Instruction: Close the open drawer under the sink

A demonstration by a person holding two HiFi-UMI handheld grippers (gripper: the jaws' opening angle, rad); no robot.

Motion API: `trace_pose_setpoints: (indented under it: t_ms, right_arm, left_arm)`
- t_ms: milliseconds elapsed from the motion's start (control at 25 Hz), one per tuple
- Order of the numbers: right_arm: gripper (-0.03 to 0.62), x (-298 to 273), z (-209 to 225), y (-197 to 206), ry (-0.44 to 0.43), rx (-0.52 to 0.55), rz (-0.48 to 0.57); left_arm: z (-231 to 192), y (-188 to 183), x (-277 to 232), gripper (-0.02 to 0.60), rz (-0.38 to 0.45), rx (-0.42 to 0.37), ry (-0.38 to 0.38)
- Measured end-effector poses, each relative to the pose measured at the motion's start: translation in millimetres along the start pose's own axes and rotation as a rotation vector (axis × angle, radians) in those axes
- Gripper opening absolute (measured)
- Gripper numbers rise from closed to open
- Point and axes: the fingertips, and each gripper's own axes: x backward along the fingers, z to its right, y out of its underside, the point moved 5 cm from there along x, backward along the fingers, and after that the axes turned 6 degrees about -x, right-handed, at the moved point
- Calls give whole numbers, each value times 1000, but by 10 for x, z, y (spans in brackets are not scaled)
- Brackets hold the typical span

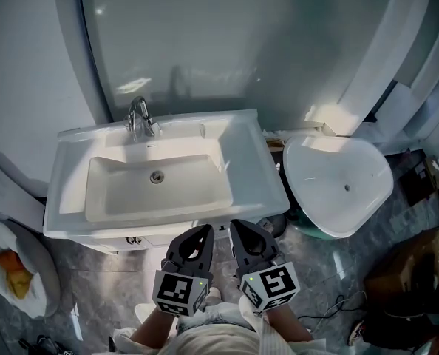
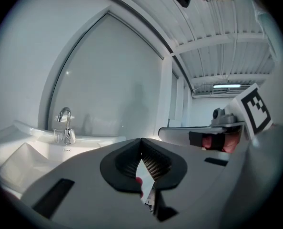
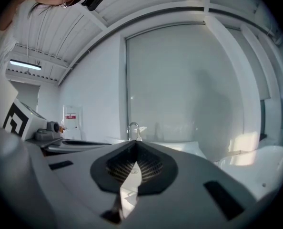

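Note:
The white sink (image 1: 258, 170) with a chrome tap (image 1: 140, 118) stands on a white cabinet. The drawer front (image 1: 134, 240) shows only as a narrow strip with a small dark handle under the sink's front rim; I cannot tell how far out it stands. My left gripper (image 1: 206, 230) and right gripper (image 1: 236, 224) hover side by side just in front of the rim, both shut with nothing in them. The left gripper (image 2: 141, 142) points over the basin with the tap (image 2: 64, 125) to its left. Ahead of the right gripper (image 3: 134, 144) the tap (image 3: 133, 130) stands straight on.
A white toilet (image 1: 338, 185) with its lid down stands right of the sink. A white bag (image 1: 16, 271) with something orange lies on the floor at left. Cardboard boxes (image 1: 408, 272) and a cable (image 1: 330, 305) lie at right. An arched frosted pane (image 1: 227, 43) rises behind the sink.

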Motion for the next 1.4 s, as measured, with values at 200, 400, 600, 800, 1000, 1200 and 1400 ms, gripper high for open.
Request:
trace_pose_setpoints:
  t_ms: [200,400,600,800,1000,1200,1400]
  right_arm:
    - [6,46,-38,-128,-17,34,16]
    - [6,141,-51,-243,-10,44,64]
    - [6,183,-44,-364,-18,22,95]
    - [6,185,-65,-383,-30,38,77]
    - [6,190,-81,-369,-45,30,64]
    - [6,165,-105,-377,-61,39,52]
    - [6,163,-97,-362,-70,41,41]
  left_arm:
    - [36,-202,37,15,28,-11,11]
    - [88,-337,69,15,55,-11,19]
    - [107,-383,68,15,58,-20,18]
    - [113,-357,76,15,59,-31,17]
    - [132,-390,82,15,55,-27,14]
    - [120,-394,70,15,53,-43,14]
    - [79,-428,70,15,41,-28,8]
